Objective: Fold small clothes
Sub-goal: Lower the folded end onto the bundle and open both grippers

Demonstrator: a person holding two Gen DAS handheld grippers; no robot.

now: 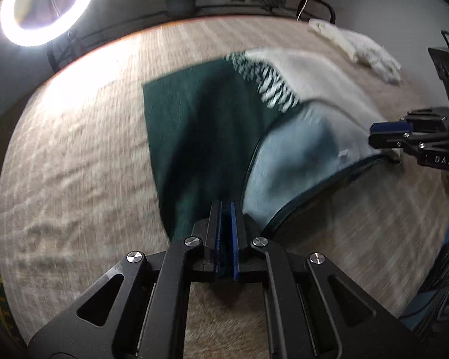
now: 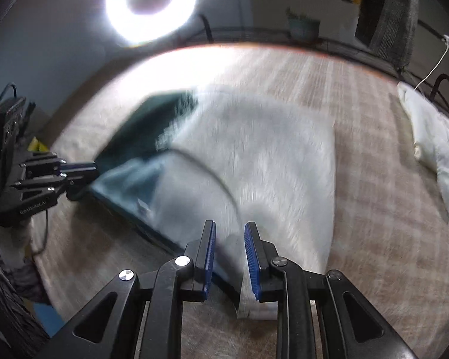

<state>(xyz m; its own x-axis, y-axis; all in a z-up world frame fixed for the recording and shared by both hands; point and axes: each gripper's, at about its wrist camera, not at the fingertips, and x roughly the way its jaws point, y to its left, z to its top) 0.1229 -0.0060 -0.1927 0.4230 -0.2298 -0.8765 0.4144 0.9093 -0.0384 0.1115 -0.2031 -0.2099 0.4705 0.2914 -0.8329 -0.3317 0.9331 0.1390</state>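
A small garment, dark green on one side and white on the other with a patterned band between, lies spread on the beige bedcover. My left gripper is shut on its green near corner and lifts it. In the right wrist view the white part fills the middle, and my right gripper stands part open with the white near edge between its blue pads. Each gripper shows from the side in the other view: the right one and the left one. Both views are blurred by motion.
A crumpled white cloth lies at the bed's far right, also in the right wrist view. A bright ring light stands beyond the far edge. The beige bedcover extends left of the garment.
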